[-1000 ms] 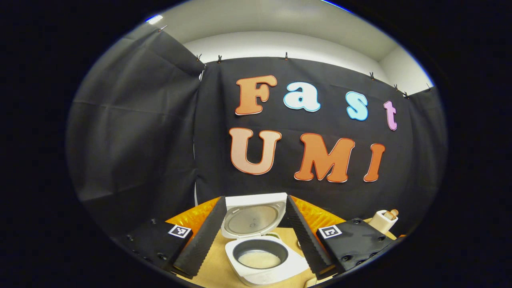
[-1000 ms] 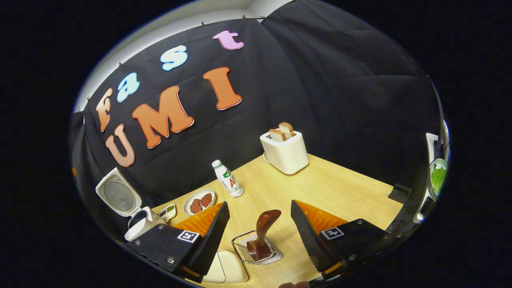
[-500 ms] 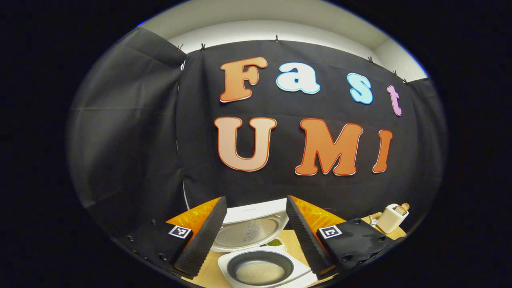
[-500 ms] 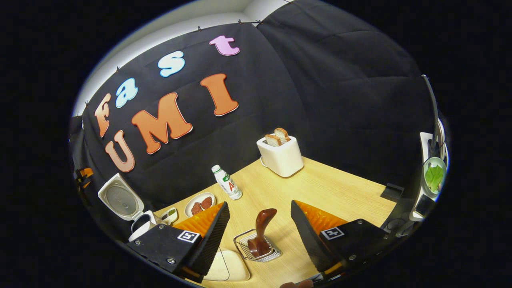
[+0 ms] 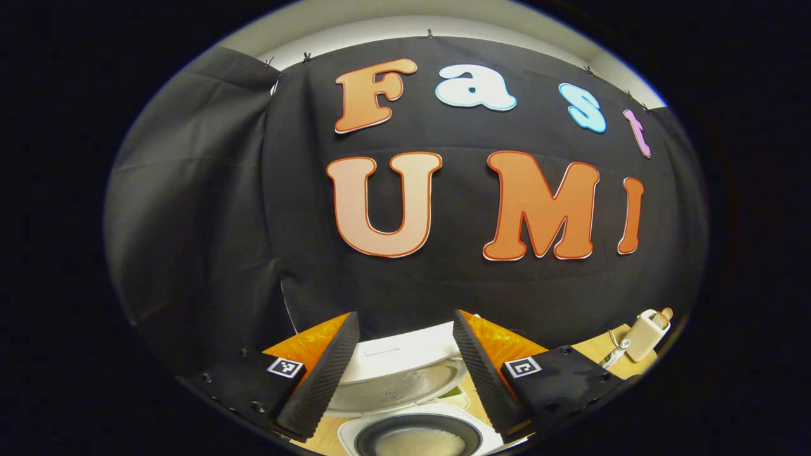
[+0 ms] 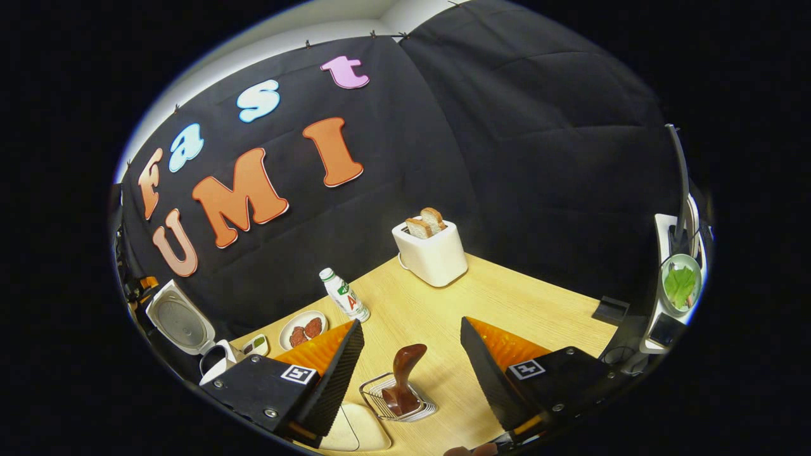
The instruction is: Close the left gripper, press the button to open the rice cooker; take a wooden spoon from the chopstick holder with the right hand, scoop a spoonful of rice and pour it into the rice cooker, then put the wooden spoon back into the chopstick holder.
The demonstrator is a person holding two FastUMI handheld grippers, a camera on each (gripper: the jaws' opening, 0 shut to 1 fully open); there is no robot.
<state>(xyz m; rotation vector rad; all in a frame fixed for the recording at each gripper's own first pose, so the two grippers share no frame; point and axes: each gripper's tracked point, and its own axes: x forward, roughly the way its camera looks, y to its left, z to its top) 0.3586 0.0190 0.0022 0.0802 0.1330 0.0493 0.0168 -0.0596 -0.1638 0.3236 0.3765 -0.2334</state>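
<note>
Wooden spoon [image 6: 402,377] in chopstick holder [image 6: 380,405]; toaster [image 6: 429,253] behind; bottle [image 6: 344,295] left.

The bottle [image 6: 344,295] carries a label with what may be a red letter, too small to read.

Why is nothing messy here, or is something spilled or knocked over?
Nothing stands out. The bottle and toaster stand upright, the spoon leans in its holder, and the rice sits inside the cooker, whose lid is open. No spill shows on the table.
</note>
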